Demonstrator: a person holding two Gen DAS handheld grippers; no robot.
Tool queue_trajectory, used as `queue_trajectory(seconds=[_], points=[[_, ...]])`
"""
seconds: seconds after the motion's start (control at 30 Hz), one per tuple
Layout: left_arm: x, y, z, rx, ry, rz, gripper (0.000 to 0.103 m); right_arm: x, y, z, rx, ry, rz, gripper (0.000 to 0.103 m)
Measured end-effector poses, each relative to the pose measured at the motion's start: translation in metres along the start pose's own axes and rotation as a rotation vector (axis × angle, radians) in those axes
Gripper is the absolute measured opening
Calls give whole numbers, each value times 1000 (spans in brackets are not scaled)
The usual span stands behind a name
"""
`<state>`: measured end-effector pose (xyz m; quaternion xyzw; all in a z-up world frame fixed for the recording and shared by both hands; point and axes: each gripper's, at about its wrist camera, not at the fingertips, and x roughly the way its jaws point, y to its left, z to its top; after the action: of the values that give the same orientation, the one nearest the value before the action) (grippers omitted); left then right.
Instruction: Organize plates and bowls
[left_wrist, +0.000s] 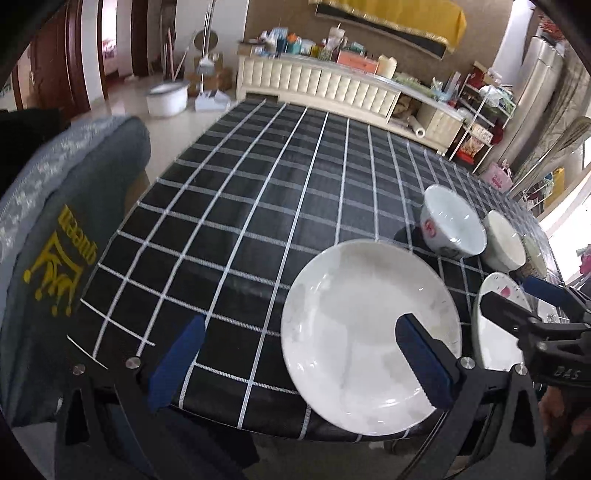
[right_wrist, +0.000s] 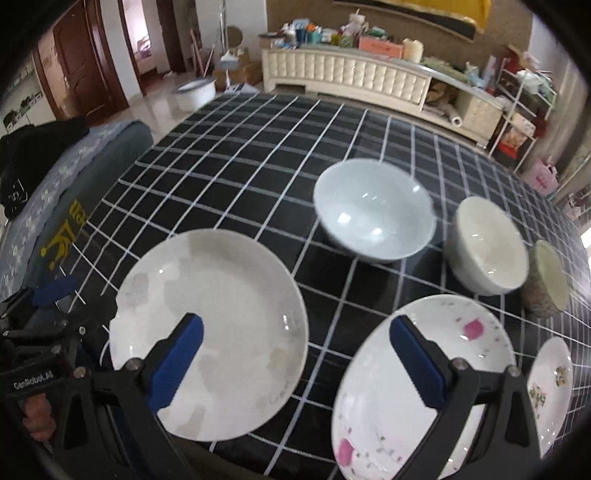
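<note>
Counter (right_wrist: 229, 155) carries a black cloth with a white grid; all the dishes sit toward its near right part. Plain white round ceramic plate (right_wrist: 210, 325): shallow, glossy, faint grey patches on the glaze, near edge of counter, flat. Just right of it, a white round plate with pink flower prints and small grey specks (right_wrist: 439, 373), also flat. At far right, partly cut off, a small white plate with green-yellow floral print (right_wrist: 554, 384). Behind the plates, a row of three bowls: pale blue-white glossy bowl (right_wrist: 373, 210), red mark on its outer wall seen from the left wrist view; then a cream-white plain bowl (right_wrist: 487, 243); then a speckled brownish bowl with pale inside (right_wrist: 546, 280), mostly at frame edge. Bowls all upright, close together, whether they touch I can't tell. Left tool (left_wrist: 299, 354) has blue pads spread wide with nothing between them, right pad over the plain plate, contact unclear. Right tool (right_wrist: 295, 358) likewise spread wide and empty, hanging over the gap between the plain and pink-flower plates. A grey cushion with a yellow crown print (left_wrist: 70, 236) lies off the counter's left.
</note>
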<state>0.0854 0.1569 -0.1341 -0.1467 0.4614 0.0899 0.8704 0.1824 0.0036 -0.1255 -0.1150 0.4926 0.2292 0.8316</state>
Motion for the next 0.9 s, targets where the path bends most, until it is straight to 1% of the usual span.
queue_trajectory(seconds=[0.07, 0.1, 0.13, 0.17, 0.2, 0.23, 0.27, 0.3, 0.33, 0.37, 0.4, 0.43, 0.47, 0.5, 0.57, 0.67, 0.77, 0.9], points=[[8, 2, -2, 4, 21, 8, 86, 9, 2, -1, -6, 15, 0, 88], [13, 4, -3, 1, 36, 3, 83, 14, 3, -1, -8, 22, 4, 87], [18, 8, -4, -12, 68, -20, 78, 18, 3, -1, -11, 24, 5, 83], [23, 11, -5, -31, 90, -48, 71, 22, 3, -2, -13, 28, -2, 76], [29, 16, -7, -56, 118, -71, 67, 26, 3, -2, -16, 36, -10, 73], [31, 18, -8, -64, 131, -72, 60, 28, 3, -2, -16, 43, -11, 68], [35, 20, -9, -65, 144, -64, 59, 31, 2, -3, -12, 51, -7, 59], [39, 20, -10, -54, 148, -47, 59, 33, 2, -3, -5, 56, -5, 55], [41, 19, -12, -42, 151, -35, 59, 37, 0, -4, 6, 70, -1, 48], [42, 18, -13, -34, 156, -31, 55, 39, -1, -5, 15, 80, 4, 43], [45, 17, -13, -31, 174, -29, 50, 42, -2, -5, 23, 88, 7, 41], [48, 18, -14, -33, 195, -33, 36, 43, -3, -7, 30, 93, 5, 36], [51, 18, -15, -37, 214, -43, 29, 43, -3, -8, 36, 91, 7, 32], [53, 19, -16, -42, 219, -58, 29, 42, -4, -10, 42, 85, 13, 31], [54, 16, -16, -34, 221, -68, 24, 40, -4, -11, 47, 73, 19, 25], [54, 11, -16, -20, 220, -67, 18, 41, -2, -10, 39, 71, 8, 24], [53, 7, -16, -8, 218, -49, 19, 42, -6, -9, 63, 77, 17, 24], [56, 3, -14, 3, 217, -38, 19, 39, -7, -12, 83, 69, 3, 24]])
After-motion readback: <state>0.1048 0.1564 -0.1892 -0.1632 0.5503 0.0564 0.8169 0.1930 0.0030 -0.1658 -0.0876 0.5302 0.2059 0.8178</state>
